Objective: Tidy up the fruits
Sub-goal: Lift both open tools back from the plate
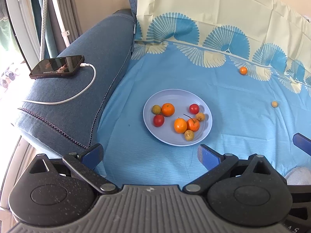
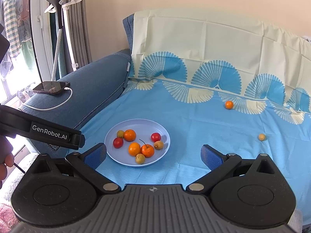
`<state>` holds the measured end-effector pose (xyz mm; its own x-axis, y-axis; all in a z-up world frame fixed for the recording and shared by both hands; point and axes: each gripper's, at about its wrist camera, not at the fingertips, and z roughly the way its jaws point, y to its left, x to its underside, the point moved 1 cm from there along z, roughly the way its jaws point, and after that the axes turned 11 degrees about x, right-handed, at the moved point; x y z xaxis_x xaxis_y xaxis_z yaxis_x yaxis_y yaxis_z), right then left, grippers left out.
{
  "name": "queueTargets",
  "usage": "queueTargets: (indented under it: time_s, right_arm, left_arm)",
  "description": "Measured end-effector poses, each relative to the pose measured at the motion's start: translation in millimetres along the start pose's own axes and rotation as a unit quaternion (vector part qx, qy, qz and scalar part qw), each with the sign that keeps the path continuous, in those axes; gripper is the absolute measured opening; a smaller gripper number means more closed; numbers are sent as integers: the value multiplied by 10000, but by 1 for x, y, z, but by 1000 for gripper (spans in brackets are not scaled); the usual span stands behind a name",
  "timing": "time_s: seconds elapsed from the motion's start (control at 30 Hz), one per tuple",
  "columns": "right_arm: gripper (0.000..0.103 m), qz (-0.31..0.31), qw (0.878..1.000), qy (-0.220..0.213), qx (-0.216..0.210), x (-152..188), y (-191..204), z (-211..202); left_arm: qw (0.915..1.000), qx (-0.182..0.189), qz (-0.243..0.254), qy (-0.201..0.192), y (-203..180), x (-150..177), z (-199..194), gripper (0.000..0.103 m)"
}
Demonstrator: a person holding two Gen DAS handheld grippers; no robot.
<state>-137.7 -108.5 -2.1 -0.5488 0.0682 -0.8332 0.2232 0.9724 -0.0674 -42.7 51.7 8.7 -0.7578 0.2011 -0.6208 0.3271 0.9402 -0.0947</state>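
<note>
Both claws [image 1: 150,155] [image 2: 153,155] gape empty before round fruit plate [image 1: 206,124].

phone [image 1: 57,67] on blue armrest [image 1: 81,89] | white cable [image 1: 77,95] plugged in | garment steamer [image 2: 57,29]

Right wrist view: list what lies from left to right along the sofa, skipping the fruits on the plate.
Phone on the sofa arm → white charging cable → plate → loose orange → small yellowish fruit.
</note>
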Motion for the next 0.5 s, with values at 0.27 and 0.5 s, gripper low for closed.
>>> queueTargets:
  time_s: [0.27, 0.5]
  right_arm:
    - [102, -45, 10000, -5, -23, 1, 0, 1]
    - [102, 43, 10000, 57, -43, 2, -4, 8]
  left_arm:
    - [9999, -36, 91, 75, -3, -1, 5, 103]
    - [9997, -97, 99, 222, -6, -3, 14, 103]
